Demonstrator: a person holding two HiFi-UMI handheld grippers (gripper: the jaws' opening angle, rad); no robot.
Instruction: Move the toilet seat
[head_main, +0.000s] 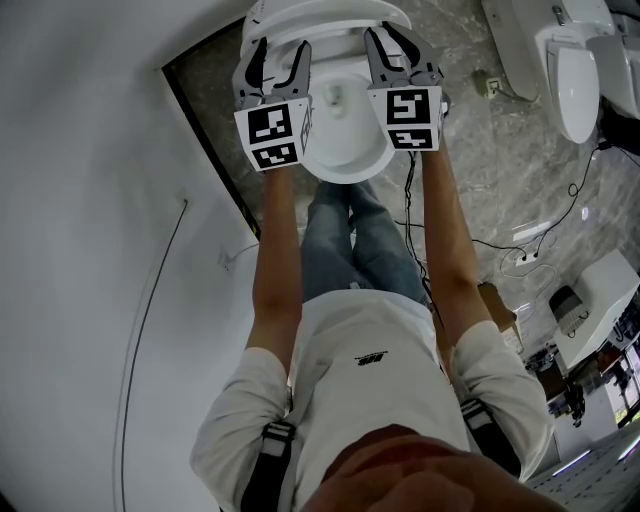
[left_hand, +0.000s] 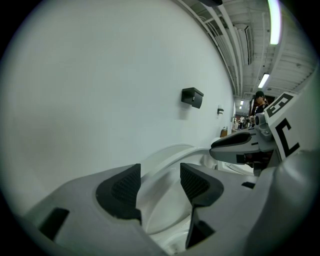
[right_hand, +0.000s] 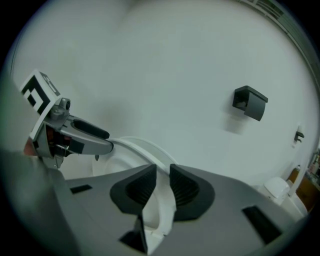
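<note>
A white toilet (head_main: 345, 160) stands below me against the wall. Its white seat (head_main: 330, 14) looks lifted off the bowl at the far end. My right gripper (head_main: 393, 50) is shut on the seat's right rim; in the right gripper view the white ring (right_hand: 142, 147) runs between the two dark pads (right_hand: 185, 190). My left gripper (head_main: 272, 66) is open at the seat's left side. In the left gripper view its jaws (left_hand: 160, 175) stand apart, with the white seat (left_hand: 165, 155) showing beyond them and no pad touching it.
A white wall runs along the left, with a black box (left_hand: 192, 97) mounted on it. Another toilet (head_main: 578, 75) stands at the upper right. Cables (head_main: 520, 250) and a white unit (head_main: 600, 300) lie on the marbled floor to the right.
</note>
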